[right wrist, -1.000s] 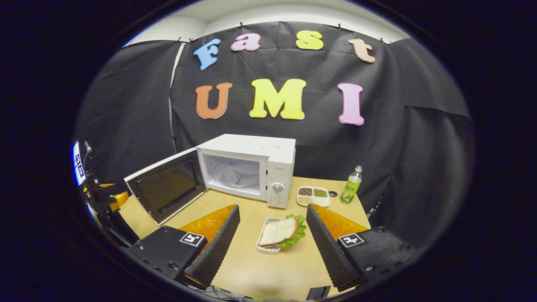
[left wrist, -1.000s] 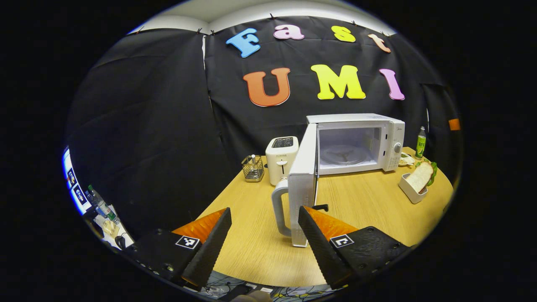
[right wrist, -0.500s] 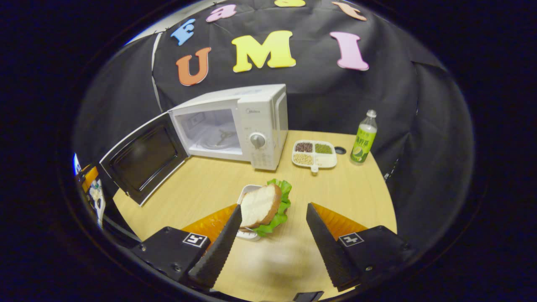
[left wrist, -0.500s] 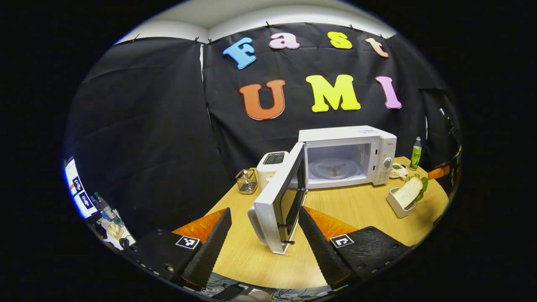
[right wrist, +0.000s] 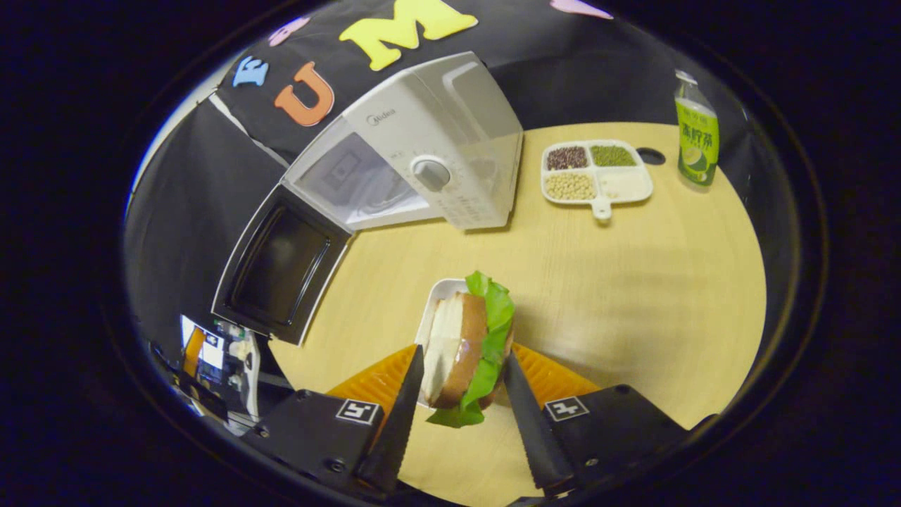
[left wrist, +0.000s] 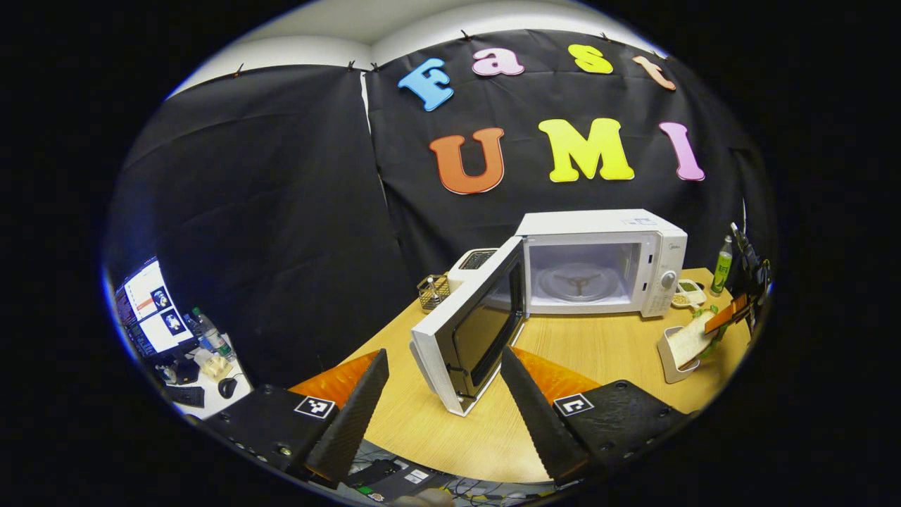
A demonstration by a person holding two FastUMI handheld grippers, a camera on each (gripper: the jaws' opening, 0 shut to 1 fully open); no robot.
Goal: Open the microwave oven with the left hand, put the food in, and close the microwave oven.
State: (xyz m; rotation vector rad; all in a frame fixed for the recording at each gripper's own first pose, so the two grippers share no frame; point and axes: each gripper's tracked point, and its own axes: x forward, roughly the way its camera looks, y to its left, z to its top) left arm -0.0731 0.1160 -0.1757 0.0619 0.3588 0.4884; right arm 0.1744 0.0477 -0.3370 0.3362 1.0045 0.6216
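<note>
The white microwave (left wrist: 598, 232) stands at the back of the wooden table (left wrist: 605, 345), its door (left wrist: 464, 338) swung wide to the left and its turntable bare. My left gripper (left wrist: 443, 351) hangs open in front of the door, holding nothing. In the right gripper view the sandwich (right wrist: 464, 338), bread with green lettuce, stands on edge in a small white dish (right wrist: 436, 292). My right gripper (right wrist: 462, 352) has its fingers pressed against both sides of the sandwich. From the left gripper view the same sandwich (left wrist: 686, 341) sits far right with the right gripper (left wrist: 732, 313) on it.
A toaster (left wrist: 475, 259) and a wire holder (left wrist: 433, 290) stand left of the microwave, behind the door. A divided tray of beans (right wrist: 595, 172) and a green bottle (right wrist: 697, 130) sit right of the microwave (right wrist: 429, 127). A desk with a monitor (left wrist: 151, 310) lies beyond the table's left edge.
The microwave door swung wider open and my left gripper drew back from it. My right gripper dropped onto the sandwich and narrowed its fingers around it.
</note>
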